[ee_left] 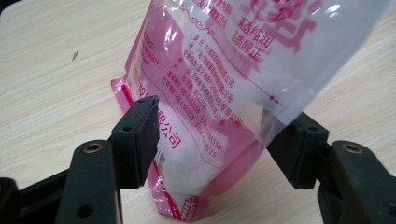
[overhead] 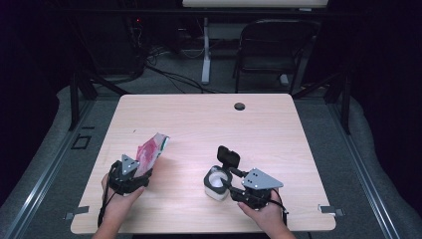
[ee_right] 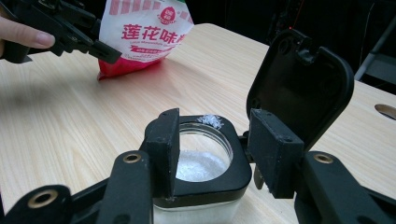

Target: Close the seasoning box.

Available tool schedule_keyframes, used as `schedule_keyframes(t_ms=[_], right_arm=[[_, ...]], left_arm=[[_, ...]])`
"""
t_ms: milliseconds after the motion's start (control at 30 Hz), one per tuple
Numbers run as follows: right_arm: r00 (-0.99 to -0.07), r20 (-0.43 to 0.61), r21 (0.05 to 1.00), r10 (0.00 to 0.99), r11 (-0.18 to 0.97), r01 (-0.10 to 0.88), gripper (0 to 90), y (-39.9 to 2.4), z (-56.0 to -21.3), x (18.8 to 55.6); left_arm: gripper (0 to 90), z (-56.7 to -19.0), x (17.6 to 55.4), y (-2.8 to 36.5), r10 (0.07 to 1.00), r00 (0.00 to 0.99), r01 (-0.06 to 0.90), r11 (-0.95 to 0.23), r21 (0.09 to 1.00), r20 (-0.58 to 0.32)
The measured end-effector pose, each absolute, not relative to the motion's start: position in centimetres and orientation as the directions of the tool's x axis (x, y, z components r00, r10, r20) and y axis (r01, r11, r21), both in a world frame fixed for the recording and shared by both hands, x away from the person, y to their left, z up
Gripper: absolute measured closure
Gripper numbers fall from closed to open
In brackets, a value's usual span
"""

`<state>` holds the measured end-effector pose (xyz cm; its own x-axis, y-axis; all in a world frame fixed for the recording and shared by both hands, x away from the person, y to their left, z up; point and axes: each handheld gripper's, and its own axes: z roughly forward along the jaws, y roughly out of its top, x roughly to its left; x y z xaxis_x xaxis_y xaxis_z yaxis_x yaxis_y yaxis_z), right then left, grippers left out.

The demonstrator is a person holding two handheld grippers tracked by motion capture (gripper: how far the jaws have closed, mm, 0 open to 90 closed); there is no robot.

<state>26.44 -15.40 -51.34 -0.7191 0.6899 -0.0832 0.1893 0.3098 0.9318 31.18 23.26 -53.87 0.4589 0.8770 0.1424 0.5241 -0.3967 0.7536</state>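
Note:
A pink-and-white printed bag of white grains stands tilted on the table, and its front print faces the right gripper view. My left gripper is open around the bag's lower part. Its jaws stand on either side without squeezing the film. A square glass jar with a black rim sits near the front edge, with its flip lid up. White grains lie inside the jar, and a few sit on its rim. My right gripper is shut on the jar's top.
The wooden table has a round cable hole near its far edge. Metal brackets sit at the front corners. A folding chair and cables stand on the floor beyond the table.

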Motion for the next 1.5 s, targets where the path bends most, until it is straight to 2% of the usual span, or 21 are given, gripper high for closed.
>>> schedule_keyframes(t_ms=[700,1200,1500], right_arm=[[-0.707,-0.042,0.940,0.706,0.267,0.211,52.8,-16.3,-50.9,26.6],[-0.650,0.016,0.954,0.760,0.182,0.237,52.1,-18.4,-50.2,27.3],[-0.634,0.028,0.951,0.773,0.175,0.255,51.9,-18.3,-50.1,28.6]], left_arm=[[40.4,-54.4,29.6,20.4,0.816,0.565,0.482,-0.450,0.752,0.126],[44.0,-54.3,29.1,19.4,0.800,0.586,0.450,-0.457,0.767,0.133],[44.7,-54.2,28.9,19.5,0.802,0.581,0.448,-0.454,0.770,0.135]])
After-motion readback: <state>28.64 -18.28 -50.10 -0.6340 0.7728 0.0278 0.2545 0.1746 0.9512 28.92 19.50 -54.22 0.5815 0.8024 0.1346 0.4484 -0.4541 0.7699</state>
